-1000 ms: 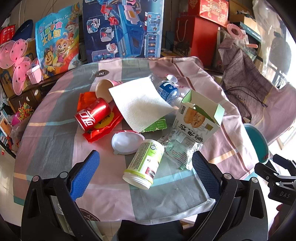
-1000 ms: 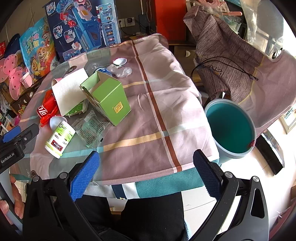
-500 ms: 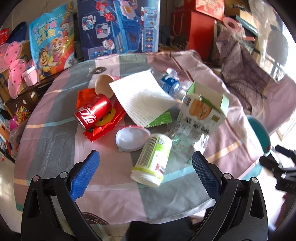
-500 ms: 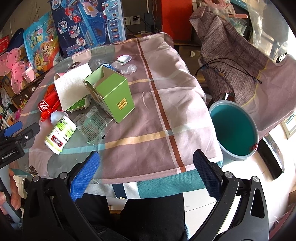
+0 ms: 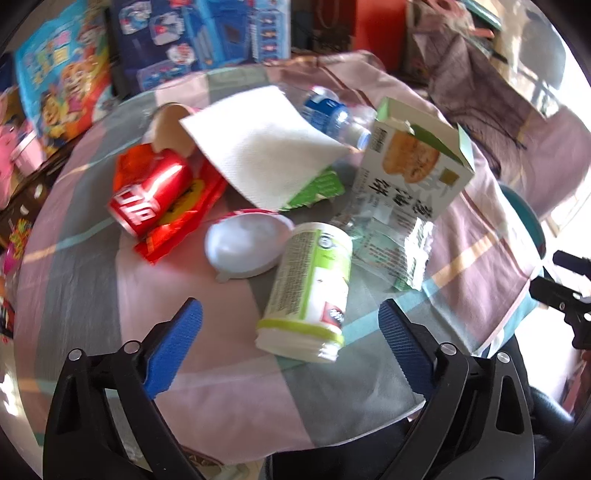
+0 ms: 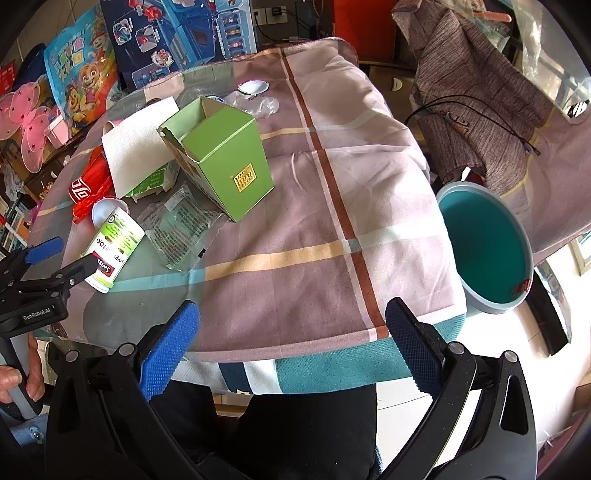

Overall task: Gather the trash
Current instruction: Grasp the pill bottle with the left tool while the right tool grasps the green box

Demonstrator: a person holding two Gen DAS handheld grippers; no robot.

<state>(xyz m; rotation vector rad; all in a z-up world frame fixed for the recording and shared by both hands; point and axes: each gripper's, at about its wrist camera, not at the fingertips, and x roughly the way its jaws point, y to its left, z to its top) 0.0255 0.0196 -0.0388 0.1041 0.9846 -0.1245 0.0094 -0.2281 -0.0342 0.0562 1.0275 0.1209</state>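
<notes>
Trash lies on a round table with a checked cloth. A white and green supplement bottle lies on its side just ahead of my open, empty left gripper; it also shows in the right wrist view. Around it lie a white lid, a red cola can, a red wrapper, a paper cup, a paper towel, a water bottle, a green carton and a clear wrapper. My right gripper is open and empty at the table's near edge.
A teal bin stands on the floor right of the table. A brown garment hangs on a chair behind it. Toy boxes and bags stand beyond the table's far edge. The left gripper shows in the right wrist view.
My left gripper has moved forward and down toward the supplement bottle, which now lies close between its fingers. My right gripper has shifted slightly toward the table. Both stay open.
</notes>
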